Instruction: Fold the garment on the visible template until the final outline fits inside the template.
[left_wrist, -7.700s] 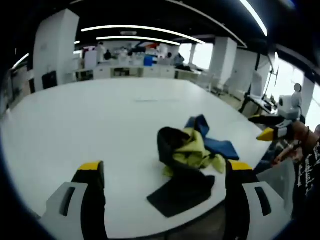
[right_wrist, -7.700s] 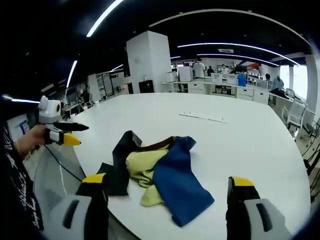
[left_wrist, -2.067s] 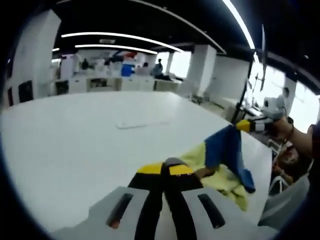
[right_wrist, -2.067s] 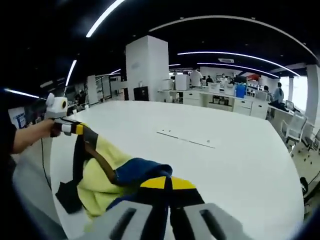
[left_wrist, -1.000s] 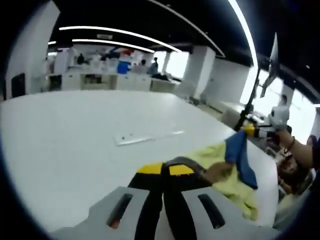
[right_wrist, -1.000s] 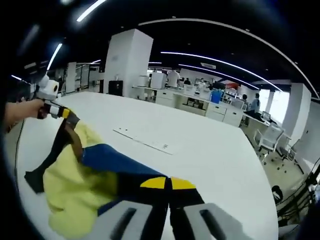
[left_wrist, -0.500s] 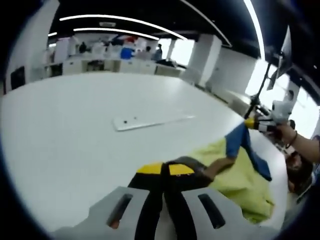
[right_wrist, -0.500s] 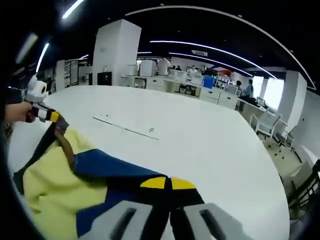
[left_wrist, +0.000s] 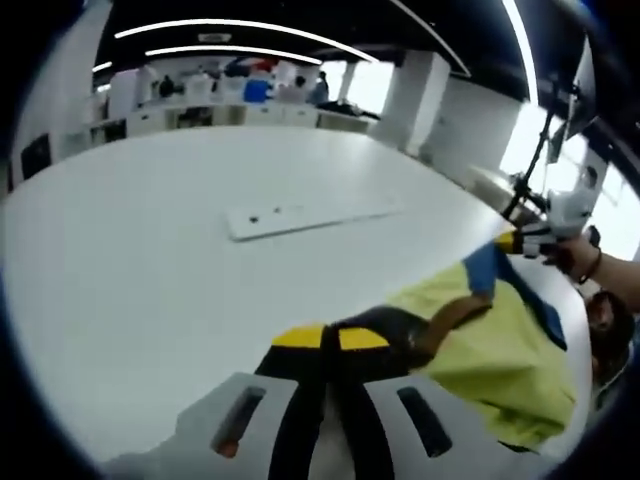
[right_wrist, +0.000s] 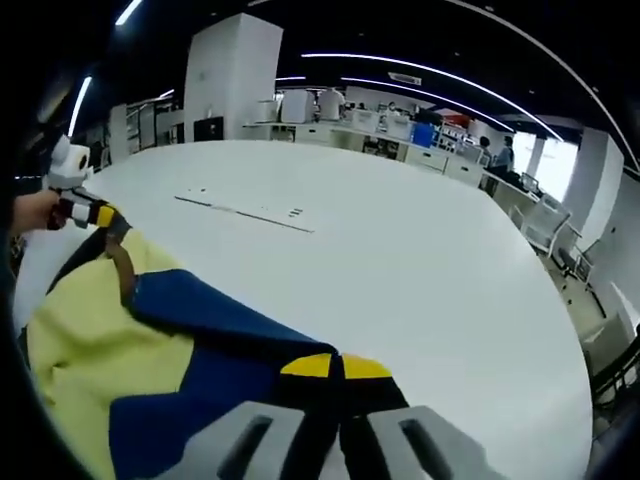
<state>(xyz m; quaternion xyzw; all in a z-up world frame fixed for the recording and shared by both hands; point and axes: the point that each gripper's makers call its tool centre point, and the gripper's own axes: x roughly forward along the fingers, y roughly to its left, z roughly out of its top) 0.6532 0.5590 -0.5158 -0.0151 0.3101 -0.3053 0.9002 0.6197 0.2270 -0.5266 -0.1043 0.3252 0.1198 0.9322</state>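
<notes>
A garment in yellow, blue and black with a brown band is stretched between my two grippers over the white table (left_wrist: 150, 250). In the left gripper view my left gripper (left_wrist: 325, 340) is shut on the garment's dark edge, and the yellow cloth (left_wrist: 490, 350) runs right to the other gripper (left_wrist: 515, 241), held by a hand. In the right gripper view my right gripper (right_wrist: 337, 367) is shut on the blue part of the garment (right_wrist: 200, 340). The yellow part (right_wrist: 75, 340) spreads left toward the other gripper (right_wrist: 85, 212).
A thin pale strip with small marks lies on the table (right_wrist: 450, 260), seen as a strip (left_wrist: 300, 216) in the left gripper view and a strip (right_wrist: 245, 211) in the right. Desks, white pillars and people stand in the office behind. The table edge is close on the right (right_wrist: 575, 380).
Since the earliest frames both grippers have shut on the garment and lifted it. Over the last second the cloth has been pulled wider and lower over the table between them.
</notes>
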